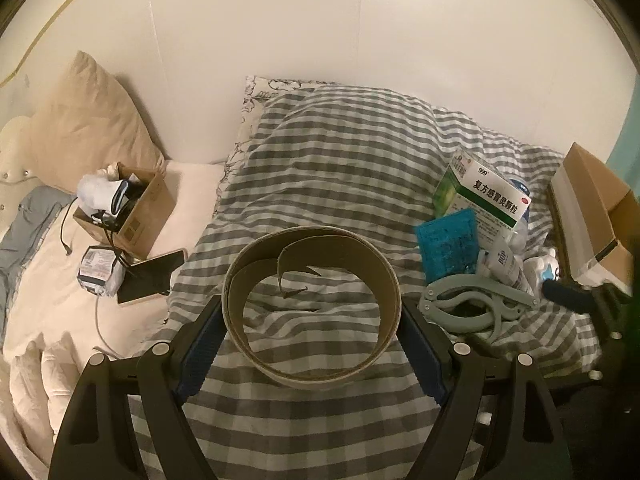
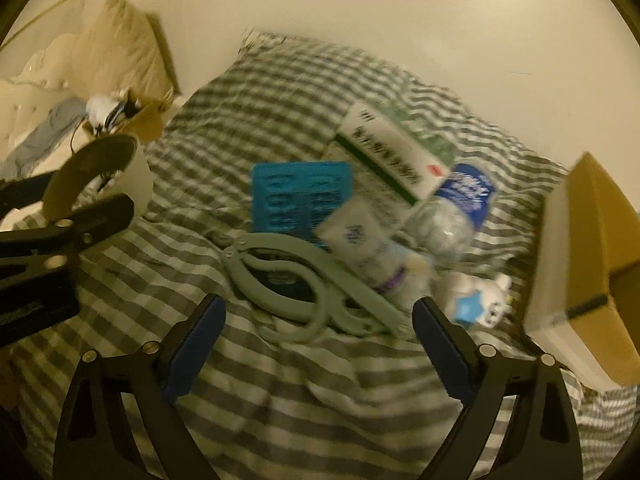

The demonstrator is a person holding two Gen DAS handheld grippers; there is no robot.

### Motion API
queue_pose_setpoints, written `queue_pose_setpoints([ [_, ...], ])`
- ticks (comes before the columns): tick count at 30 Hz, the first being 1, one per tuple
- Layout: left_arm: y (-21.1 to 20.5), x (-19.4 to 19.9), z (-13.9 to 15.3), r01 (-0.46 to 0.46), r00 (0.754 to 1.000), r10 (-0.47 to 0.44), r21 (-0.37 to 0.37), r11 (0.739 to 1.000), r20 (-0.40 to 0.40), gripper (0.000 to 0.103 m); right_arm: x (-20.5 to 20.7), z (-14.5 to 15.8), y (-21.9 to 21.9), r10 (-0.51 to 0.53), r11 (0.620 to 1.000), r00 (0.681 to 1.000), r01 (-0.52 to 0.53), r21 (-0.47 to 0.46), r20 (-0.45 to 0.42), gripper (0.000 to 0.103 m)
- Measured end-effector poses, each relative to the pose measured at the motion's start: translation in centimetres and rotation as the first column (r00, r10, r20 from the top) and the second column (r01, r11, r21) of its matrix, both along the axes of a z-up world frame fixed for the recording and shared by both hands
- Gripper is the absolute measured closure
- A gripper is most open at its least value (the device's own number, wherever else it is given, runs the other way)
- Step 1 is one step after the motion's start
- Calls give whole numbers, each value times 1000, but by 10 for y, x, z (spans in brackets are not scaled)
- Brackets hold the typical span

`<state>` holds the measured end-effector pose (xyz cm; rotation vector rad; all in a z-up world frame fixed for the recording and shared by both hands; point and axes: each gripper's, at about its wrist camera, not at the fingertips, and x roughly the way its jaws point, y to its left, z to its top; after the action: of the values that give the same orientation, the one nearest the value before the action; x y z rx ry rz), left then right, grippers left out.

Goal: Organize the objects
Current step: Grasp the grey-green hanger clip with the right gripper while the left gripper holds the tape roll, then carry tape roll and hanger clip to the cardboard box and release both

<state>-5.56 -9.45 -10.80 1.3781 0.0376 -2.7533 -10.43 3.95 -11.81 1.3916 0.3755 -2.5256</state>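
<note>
Left gripper (image 1: 314, 328) is clamping the cardboard ring (image 1: 313, 308) across its width for carrying; right gripper (image 2: 318, 330) is hanging spread, empty, scissors (image 2: 308, 286) at 12 o'clock.

The left gripper (image 1: 312, 320) is closed on something, while the right gripper (image 2: 318, 320) hovers spread wide.

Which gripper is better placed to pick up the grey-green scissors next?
Probably the right gripper: it is open and empty, with the scissors lying just ahead between its fingers. The left gripper is shut on the cardboard tape ring.
</note>
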Motion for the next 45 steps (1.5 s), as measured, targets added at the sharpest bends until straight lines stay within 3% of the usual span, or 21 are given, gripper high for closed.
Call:
queue_pose_setpoints([
  [10,-6,1,-5,6,1000,-7,23,1000,9,18,-23,-34,-20,-14,995,999,11,102,29,12],
  [14,-4,1,-6,8,1000,-8,13,1000,9,18,-15,-29,-23,-6,991,1000,9,134,-24,35],
  [16,-3,2,-5,7,1000,-7,7,1000,10,18,-10,-23,-26,10,991,999,-3,136,-46,58],
  [18,-3,2,-5,7,1000,-7,7,1000,9,18,-5,-17,-27,23,993,998,-16,118,-59,73],
  [23,1,6,3,5,1000,-5,5,1000,-3,18,4,0,-16,3,999,997,-1,36,-71,81],
  [29,19,13,25,36,999,-36,-4,999,-39,18,22,38,12,-43,997,993,36,-65,-109,91],
  [36,52,27,61,100,991,-101,-16,995,-93,18,53,98,68,-101,978,981,68,-198,-164,94],
  [39,71,32,83,138,983,-137,7,990,-123,18,64,132,95,-126,972,970,79,-223,-207,94],
  [41,91,35,104,169,972,-170,-20,985,-160,18,68,152,107,-134,970,962,79,-230,-237,94],
  [45,133,34,136,227,948,-228,-28,973,-221,18,79,193,138,-158,977,936,101,-190,-315,94],
])
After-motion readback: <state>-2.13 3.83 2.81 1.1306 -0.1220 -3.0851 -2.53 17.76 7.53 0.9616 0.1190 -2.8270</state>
